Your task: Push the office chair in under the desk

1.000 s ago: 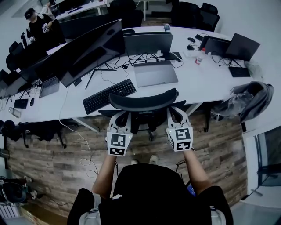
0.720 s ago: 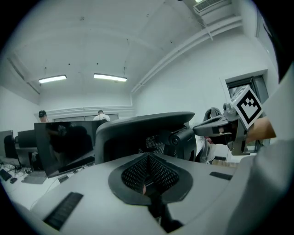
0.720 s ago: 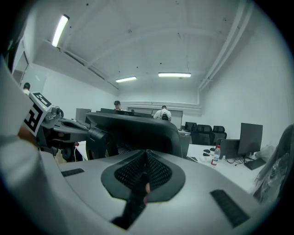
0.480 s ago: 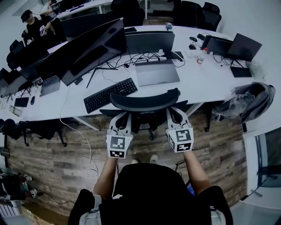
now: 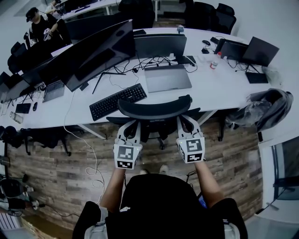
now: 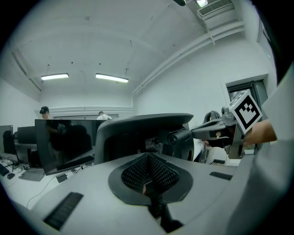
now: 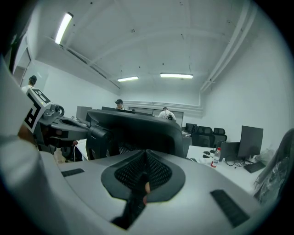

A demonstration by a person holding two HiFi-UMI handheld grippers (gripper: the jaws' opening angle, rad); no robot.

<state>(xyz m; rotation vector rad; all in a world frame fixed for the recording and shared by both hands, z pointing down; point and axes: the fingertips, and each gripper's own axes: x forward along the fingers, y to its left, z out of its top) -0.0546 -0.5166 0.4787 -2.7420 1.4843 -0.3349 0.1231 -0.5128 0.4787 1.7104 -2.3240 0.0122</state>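
While office chair stands just ahead | left tongs, right tongs pressed together, empty

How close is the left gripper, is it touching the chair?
Cannot tell. In the head view the left gripper reaches the chair at its backrest edge; the left gripper view shows neither contact nor gap.

Floor was brown wood-look planks w/ a white cable trailing over it. Walls plain white, ceiling white too, lit by paired strip lights. A pipe ran along under the ceiling, and an air vent sat nr the corner. Black chairs stood at the far end of the rm, and a 2nd white worktop ran at the back, top left in head view. Light even & cool.
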